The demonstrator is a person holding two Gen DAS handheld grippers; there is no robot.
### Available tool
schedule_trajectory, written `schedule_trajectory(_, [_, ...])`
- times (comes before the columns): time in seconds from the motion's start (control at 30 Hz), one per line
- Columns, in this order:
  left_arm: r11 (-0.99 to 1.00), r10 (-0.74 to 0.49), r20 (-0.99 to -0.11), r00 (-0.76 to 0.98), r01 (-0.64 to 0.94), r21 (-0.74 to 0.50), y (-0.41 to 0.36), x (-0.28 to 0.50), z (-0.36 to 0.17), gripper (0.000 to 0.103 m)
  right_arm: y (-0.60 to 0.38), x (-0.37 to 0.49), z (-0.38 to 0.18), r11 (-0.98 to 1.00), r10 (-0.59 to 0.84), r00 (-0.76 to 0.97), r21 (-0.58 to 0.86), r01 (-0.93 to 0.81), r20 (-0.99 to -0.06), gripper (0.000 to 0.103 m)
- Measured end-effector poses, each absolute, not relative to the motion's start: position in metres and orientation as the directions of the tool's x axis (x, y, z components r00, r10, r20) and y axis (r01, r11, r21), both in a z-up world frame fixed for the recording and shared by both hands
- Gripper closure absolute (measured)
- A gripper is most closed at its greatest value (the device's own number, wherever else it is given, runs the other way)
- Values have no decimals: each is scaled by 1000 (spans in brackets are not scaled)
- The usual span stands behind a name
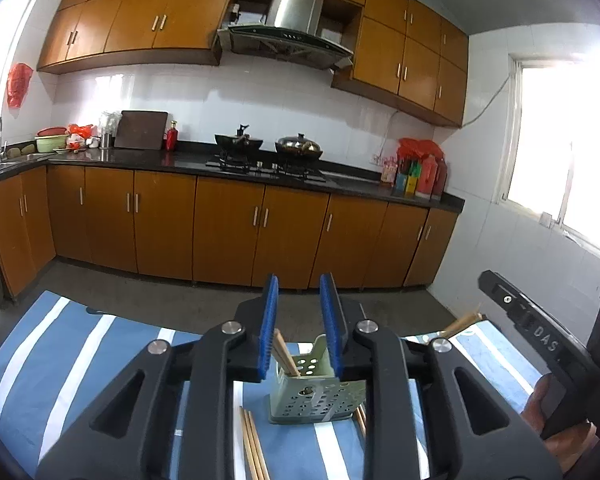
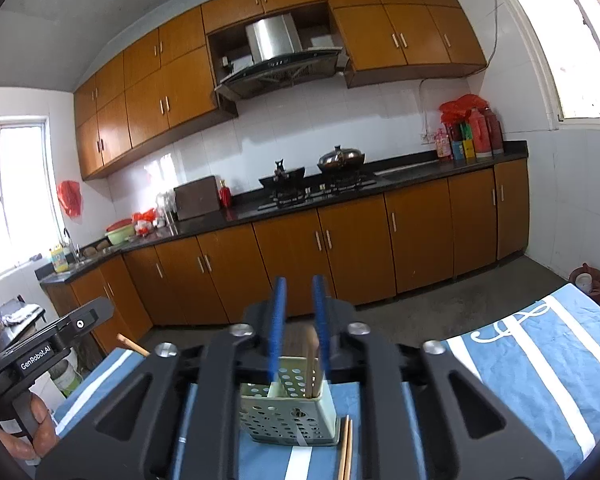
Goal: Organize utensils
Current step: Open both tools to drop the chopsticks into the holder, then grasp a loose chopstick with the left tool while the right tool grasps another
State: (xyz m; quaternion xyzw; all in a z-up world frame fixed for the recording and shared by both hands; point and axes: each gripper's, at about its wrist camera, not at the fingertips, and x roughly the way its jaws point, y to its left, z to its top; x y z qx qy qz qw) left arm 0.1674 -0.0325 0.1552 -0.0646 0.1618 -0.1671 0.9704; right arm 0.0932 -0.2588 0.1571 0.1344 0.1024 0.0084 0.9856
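Note:
A pale green perforated utensil holder (image 1: 316, 398) stands on the blue striped cloth (image 1: 60, 360), with wooden chopsticks (image 1: 286, 356) standing in it. My left gripper (image 1: 299, 312) is open above the holder, with nothing between its blue pads. Loose chopsticks (image 1: 254, 446) lie on the cloth left of the holder. In the right wrist view the holder (image 2: 290, 410) sits just below my right gripper (image 2: 299, 316), which is open; blurred chopsticks (image 2: 311, 364) stand in the holder between its pads. More chopsticks (image 2: 346, 450) lie on the cloth beside the holder.
The cloth-covered table (image 2: 540, 360) has its far edge toward the kitchen floor. The right gripper's body (image 1: 540, 336) shows at the right of the left view, with chopstick ends (image 1: 462, 322) near it. Cabinets and a stove (image 1: 268, 160) line the far wall.

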Motion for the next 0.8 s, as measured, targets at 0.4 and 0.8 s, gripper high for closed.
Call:
schedule_trajectory(0.4, [970, -240, -396, 886, 201, -137, 20, 116, 106, 70, -309, 56, 93, 955, -47, 914, 251, 159, -403, 80])
schedule_trajectory(0.8, [969, -246, -660, 710, 166, -183, 28, 123, -7, 70, -264, 75, -37, 958, 129, 670, 267, 107, -731, 80])
